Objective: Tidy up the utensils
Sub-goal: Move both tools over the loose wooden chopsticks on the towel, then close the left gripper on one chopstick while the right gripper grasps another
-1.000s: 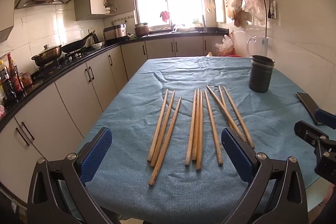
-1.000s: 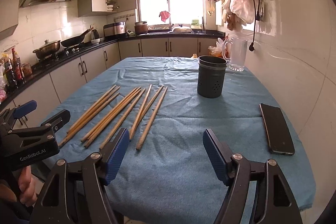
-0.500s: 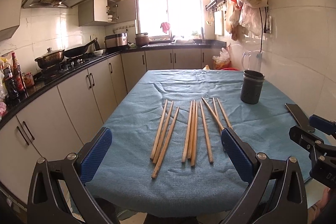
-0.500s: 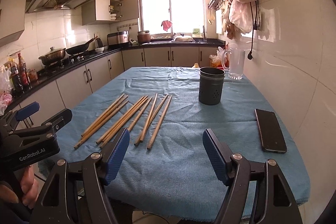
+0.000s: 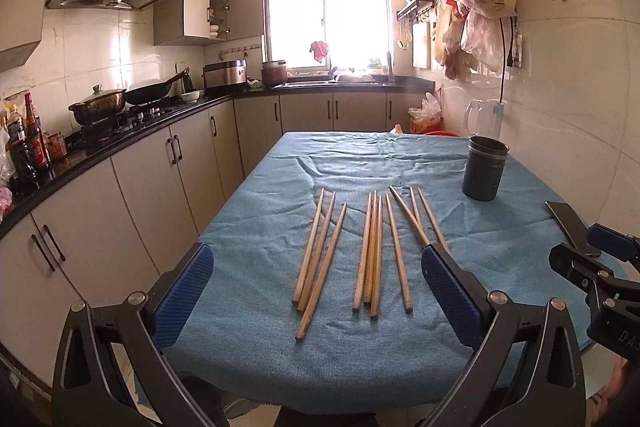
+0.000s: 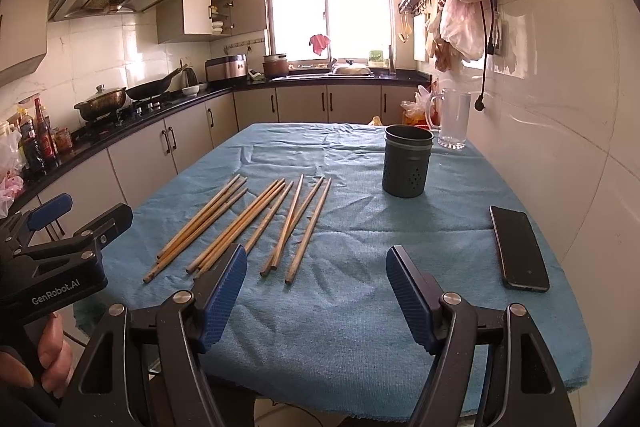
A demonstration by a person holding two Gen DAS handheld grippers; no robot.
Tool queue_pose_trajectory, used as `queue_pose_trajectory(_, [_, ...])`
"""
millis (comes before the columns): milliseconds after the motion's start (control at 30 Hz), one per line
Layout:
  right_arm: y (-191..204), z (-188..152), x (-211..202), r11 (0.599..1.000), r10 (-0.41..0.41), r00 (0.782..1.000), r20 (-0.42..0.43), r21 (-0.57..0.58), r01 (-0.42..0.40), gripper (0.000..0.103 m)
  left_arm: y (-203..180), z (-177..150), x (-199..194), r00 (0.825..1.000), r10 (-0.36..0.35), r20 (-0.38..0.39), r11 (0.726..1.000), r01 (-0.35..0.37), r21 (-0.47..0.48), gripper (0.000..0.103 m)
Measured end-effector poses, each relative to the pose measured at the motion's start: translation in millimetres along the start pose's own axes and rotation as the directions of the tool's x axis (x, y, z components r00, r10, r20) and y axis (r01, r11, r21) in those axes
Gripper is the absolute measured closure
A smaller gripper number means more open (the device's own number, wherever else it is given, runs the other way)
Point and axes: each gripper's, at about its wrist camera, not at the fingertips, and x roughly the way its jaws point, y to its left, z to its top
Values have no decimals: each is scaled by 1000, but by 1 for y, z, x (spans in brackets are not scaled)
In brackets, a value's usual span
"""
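Several wooden chopsticks (image 5: 372, 247) (image 6: 256, 223) lie side by side on a blue cloth (image 5: 280, 347) (image 6: 360, 307) that covers the table. A dark perforated utensil holder (image 5: 483, 169) (image 6: 407, 161) stands upright at the far right of the cloth, apart from them. My left gripper (image 5: 316, 291) hovers open before the near table edge, nothing between its blue pads. My right gripper (image 6: 316, 291) is also open and holds nothing, to the right of the chopsticks. Each gripper shows at the edge of the other's view.
A black phone (image 6: 518, 247) (image 5: 566, 223) lies near the table's right edge by the tiled wall. A clear jug (image 6: 452, 123) stands behind the holder. Kitchen counters with a stove, pans and bottles (image 5: 28, 143) run along the left. Bags (image 5: 480, 11) hang on the right wall.
Both grippers have drawn back and slightly up from the table, so the near table edge now shows. The chopsticks and holder have not moved. Both stay open.
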Motion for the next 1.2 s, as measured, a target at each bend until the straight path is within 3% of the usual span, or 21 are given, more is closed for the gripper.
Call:
queue_pose_trajectory(533, [-8,1,38,1000,14,995,-100,27,-11,27,0,-8,42,995,3,-99,1000,-2,7,0])
queue_pose_trajectory(700, [-19,14,64,998,49,987,-153,37,-44,37,11,0,66,987,-25,-161,1000,26,4,0])
queue_pose_trajectory(833, [-38,36,95,980,163,955,-249,149,-128,54,32,16,97,965,-73,-254,997,63,-49,1])
queue_pose_trajectory(967, [-54,53,126,958,220,923,-316,248,-143,59,48,25,124,935,-123,-331,991,100,-86,5])
queue_pose_trajectory(1100, [-56,66,158,944,267,883,-385,291,-159,69,63,28,154,885,-178,-431,982,132,-134,31])
queue_pose_trajectory(1200, [-54,71,178,938,280,864,-419,309,-154,71,72,30,178,835,-234,-498,969,161,-185,37])
